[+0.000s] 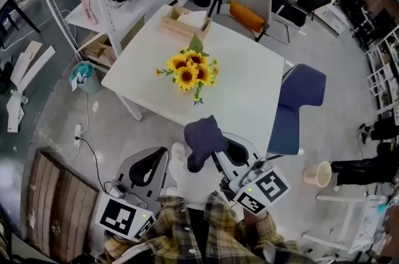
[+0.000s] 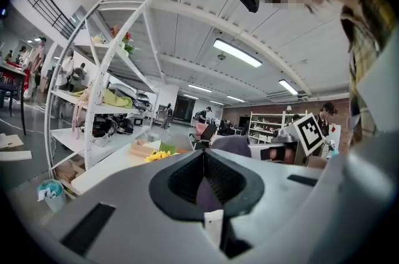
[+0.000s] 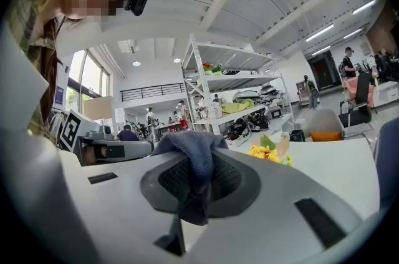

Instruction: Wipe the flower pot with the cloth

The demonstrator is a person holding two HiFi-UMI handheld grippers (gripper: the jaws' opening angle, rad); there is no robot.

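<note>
Right gripper (image 3: 198,176) is pinching the dark blue cloth (image 1: 202,139), which is bunching up over the jaws. Left gripper (image 2: 206,180) is sitting pressed together, empty, at 9 o'clock of the right one. Sunflowers (image 1: 189,72) are standing mid-counter (image 1: 249,94) at 12 o'clock of both grippers, blooms covering the pot. Blue chair (image 1: 299,100) is sitting at the counter's 3 o'clock.
</note>
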